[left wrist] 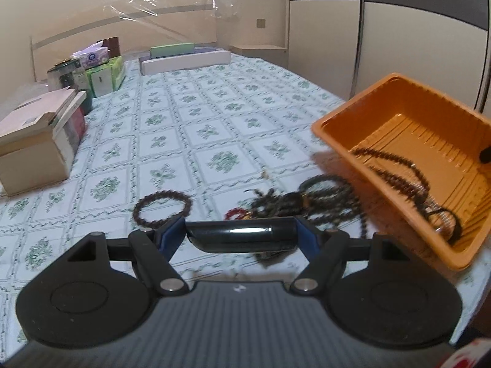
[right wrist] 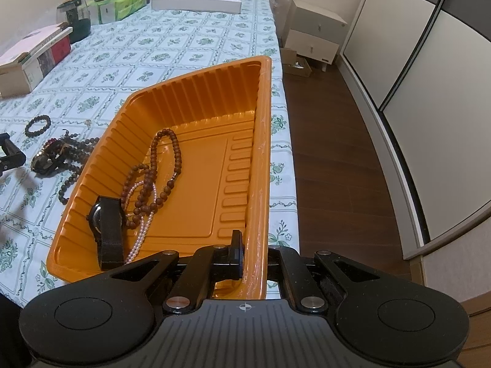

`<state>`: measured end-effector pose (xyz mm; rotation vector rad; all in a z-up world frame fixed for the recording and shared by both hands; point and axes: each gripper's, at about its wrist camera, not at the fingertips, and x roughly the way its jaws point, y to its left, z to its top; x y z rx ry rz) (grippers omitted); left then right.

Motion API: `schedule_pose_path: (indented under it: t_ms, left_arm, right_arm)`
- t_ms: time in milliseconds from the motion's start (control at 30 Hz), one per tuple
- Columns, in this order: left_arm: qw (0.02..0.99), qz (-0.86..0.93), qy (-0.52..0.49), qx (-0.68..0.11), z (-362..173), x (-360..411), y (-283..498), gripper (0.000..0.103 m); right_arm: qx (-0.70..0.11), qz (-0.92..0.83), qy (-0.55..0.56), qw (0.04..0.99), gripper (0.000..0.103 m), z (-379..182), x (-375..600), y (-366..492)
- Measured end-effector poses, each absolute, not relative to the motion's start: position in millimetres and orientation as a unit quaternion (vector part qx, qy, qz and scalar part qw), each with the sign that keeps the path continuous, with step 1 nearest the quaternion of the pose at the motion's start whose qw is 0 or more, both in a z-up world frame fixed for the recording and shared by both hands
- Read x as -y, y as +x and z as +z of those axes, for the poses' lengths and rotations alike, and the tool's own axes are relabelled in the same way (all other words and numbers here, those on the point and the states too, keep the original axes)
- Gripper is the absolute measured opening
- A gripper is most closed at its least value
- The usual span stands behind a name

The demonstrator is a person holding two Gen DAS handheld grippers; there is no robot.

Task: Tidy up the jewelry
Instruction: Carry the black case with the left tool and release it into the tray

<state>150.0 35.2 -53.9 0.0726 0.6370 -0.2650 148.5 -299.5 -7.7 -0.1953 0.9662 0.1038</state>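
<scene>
My left gripper (left wrist: 241, 233) is shut on a glossy black bangle (left wrist: 236, 239), held crosswise between the blue pads above the bedspread. Beyond it lie a dark bead bracelet (left wrist: 162, 210) and a tangled pile of beads (left wrist: 294, 205). My right gripper (right wrist: 254, 254) is shut on the near right wall of the orange tray (right wrist: 190, 75), one finger inside and one outside. The tray holds a brown bead necklace (right wrist: 159, 165), a pearl strand (right wrist: 141, 233) and a black watch (right wrist: 106, 224). In the left wrist view the tray (left wrist: 346, 116) looks tilted, at the right.
A floral bedspread (left wrist: 190, 116) covers the bed. Cardboard boxes (left wrist: 33, 150), a jar (left wrist: 63, 75) and green tissue packs (left wrist: 106, 76) line the left side. Flat boxes (left wrist: 184, 58) lie at the far end. The bed's edge, wood floor (right wrist: 331, 153) and a nightstand (right wrist: 316, 30) are on the right.
</scene>
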Motion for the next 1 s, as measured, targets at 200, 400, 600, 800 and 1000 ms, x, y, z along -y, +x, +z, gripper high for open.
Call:
schedule_pose_path:
  t_ms: [200, 400, 600, 800, 1000]
  left_arm:
    - [0.938, -0.157, 0.028, -0.307, -44, -13, 149, 0.074]
    - [0.931, -0.216, 0.029, -0.292, -35, 30, 147, 0.074]
    - [0.919, -0.274, 0.039, -0.281, -33, 83, 150, 0.074]
    - [0.907, -0.308, 0.052, -0.283, -38, 116, 159, 0.074]
    - [0.9, -0.32, 0.054, -0.291, -43, 128, 165, 0.074]
  right_arm:
    - [-0.463, 0.05, -0.093, 0.88, 0.004, -7, 299, 149]
    - [-0.463, 0.05, -0.092, 0.88, 0.004, -7, 300, 148]
    - [-0.463, 0.05, -0.091, 0.88, 0.004, -7, 300, 148]
    - [-0.462, 0.052, -0.091, 0.881, 0.004, -7, 301, 148]
    - [-0.461, 0.052, -0.087, 0.881, 0.004, -8, 302, 148]
